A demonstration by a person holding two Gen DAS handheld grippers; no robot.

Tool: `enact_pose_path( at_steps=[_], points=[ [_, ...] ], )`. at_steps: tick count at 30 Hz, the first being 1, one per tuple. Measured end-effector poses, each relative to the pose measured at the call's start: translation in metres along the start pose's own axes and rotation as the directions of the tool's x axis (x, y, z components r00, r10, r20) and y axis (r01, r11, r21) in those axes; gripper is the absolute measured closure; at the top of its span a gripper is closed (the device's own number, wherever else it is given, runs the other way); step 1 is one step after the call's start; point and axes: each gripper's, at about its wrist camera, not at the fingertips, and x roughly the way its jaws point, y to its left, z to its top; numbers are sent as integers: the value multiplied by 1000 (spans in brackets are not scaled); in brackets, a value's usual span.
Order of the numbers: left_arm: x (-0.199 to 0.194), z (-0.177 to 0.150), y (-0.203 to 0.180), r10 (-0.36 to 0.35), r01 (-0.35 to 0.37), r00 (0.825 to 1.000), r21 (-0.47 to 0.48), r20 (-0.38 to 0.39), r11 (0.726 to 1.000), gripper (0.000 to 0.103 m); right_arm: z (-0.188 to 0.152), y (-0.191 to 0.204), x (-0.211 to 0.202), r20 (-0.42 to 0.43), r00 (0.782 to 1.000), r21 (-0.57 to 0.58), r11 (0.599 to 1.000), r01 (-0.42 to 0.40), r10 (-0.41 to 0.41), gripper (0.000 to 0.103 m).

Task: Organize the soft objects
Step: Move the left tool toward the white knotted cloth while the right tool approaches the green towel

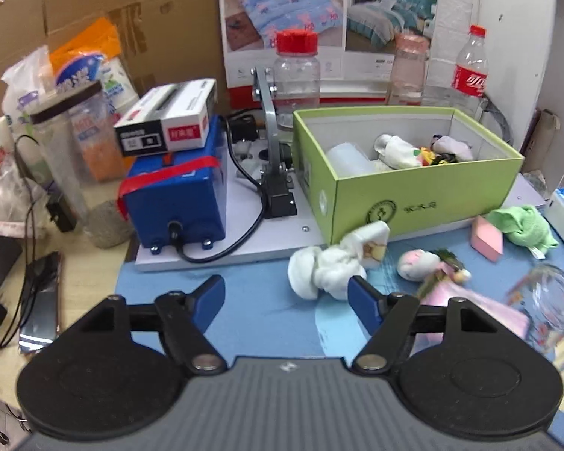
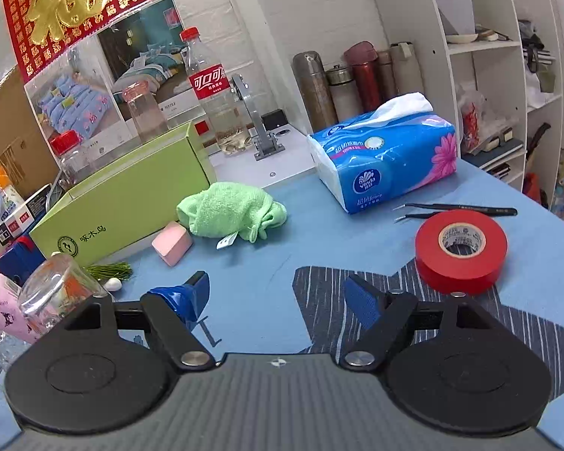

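The left tongs (image 1: 285,300) stood open and empty; the white sock bundle (image 1: 327,268) lay just ahead, toward their right finger, its long axis running crosswise, in front of the green box (image 1: 413,195); the right tongs (image 2: 278,297) stood open and empty too, the green washcloth (image 2: 231,210) farther ahead on the worktop (image 2: 300,225); the left hand seemed nearer.

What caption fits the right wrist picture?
Open right gripper hovers over the blue mat, facing a green towel, pink sponge and green box.
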Motion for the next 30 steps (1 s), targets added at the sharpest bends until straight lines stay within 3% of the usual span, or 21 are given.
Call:
enact_pose_path(
  at_steps=[4,9,14,17,21,25,30],
  points=[
    [46,24,-2,-62,57,993,-49,-97,997,30,10,1,11,-10,1000,-10,1000,-9,9,37],
    [98,35,-12,-165,147,966,-103,-197,984,30,35,15,32,-10,1000,-90,996,-1,0,37],
    [124,30,-13,-126,104,961,-101,-248,989,29,48,32,45,-13,999,-145,988,-46,45,37],
    [115,13,9,-151,115,960,-159,-234,981,28,49,36,52,-32,998,-159,985,-67,62,37],
    [99,-1,40,-120,72,968,-213,-219,974,27,52,40,65,-55,998,-223,974,-43,31,37],
    [93,-8,59,-133,72,967,-267,-219,961,26,59,54,85,-72,997,-360,932,-41,16,37],
    [94,-7,54,-121,71,968,-226,-218,972,25,68,75,132,-179,984,-540,834,-110,14,37]
  ],
)
